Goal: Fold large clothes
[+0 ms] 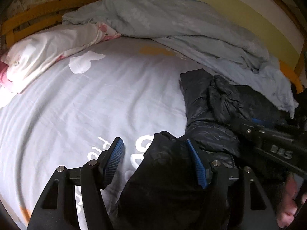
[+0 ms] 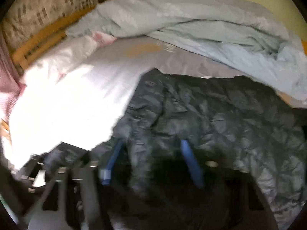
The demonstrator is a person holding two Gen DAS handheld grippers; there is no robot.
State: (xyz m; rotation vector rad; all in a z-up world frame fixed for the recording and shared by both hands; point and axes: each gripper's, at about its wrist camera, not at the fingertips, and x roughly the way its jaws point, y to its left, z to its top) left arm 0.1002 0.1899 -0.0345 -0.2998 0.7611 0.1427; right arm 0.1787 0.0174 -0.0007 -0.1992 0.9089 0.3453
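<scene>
Black jacket (image 1: 207,103) on the bed sheet (image 1: 76,105), below the blue quilt (image 1: 172,23).
My left claw (image 1: 155,164) gapes wide, jacket fabric between its pads, ungripped; my right claw (image 2: 151,164) is blurred, spread, jacket bunched between.

Jacket (image 1: 209,115) lying on the bed sheet (image 1: 96,105), at its right side. Behind the jacket, a bunched duvet (image 1: 172,23) along the far edge of the bed. Pillow (image 1: 44,51) at far left, touching the duvet's left end. Headboard rail (image 1: 28,21) behind the pillow.
</scene>
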